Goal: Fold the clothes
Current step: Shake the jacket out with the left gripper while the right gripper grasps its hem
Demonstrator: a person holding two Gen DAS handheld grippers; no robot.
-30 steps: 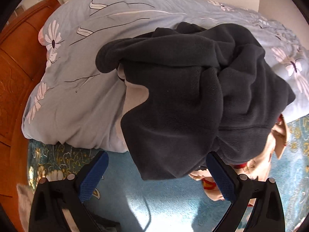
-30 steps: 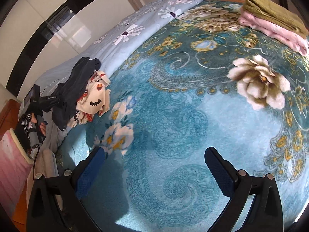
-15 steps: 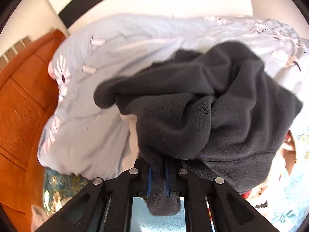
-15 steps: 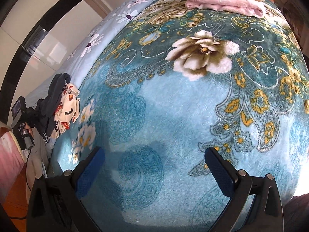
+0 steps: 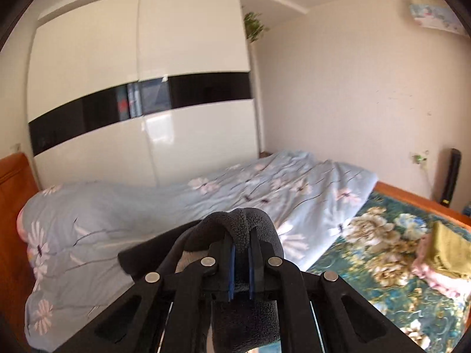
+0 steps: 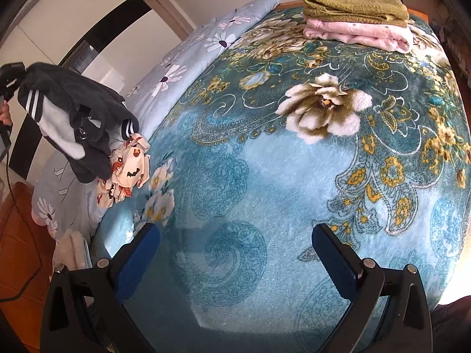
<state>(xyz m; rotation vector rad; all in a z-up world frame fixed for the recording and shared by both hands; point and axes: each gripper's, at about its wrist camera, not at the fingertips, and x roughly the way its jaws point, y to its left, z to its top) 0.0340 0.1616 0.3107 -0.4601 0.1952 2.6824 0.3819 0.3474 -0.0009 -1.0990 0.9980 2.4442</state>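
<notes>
The left gripper (image 5: 240,260) is clamped on a fold of the dark grey fleece garment (image 5: 245,229), its blue pads pressed tight against the fabric, which bulges over the fingertips and drapes down on both sides. Seen from the right wrist camera, that same dark fleece garment (image 6: 85,108) hangs lifted above the near left edge of the bed, showing a pale lining and white-striped cuffs, with a hand (image 6: 5,114) just visible at the frame edge beside it. Its lower end reaches a cream patterned garment (image 6: 126,170) that lies crumpled on the blanket. The right gripper (image 6: 235,253) hovers with its jaws wide apart and nothing between them, over the teal floral blanket (image 6: 265,176) covering the bed. A light blue flowered duvet (image 5: 176,203) runs along the far side of the bed. At the far end of the blanket sits a stack of folded clothes, an olive knit (image 6: 356,6) on top of a pink piece (image 6: 359,33). Behind the bed stands a white wardrobe (image 5: 141,88) with a black band.
</notes>
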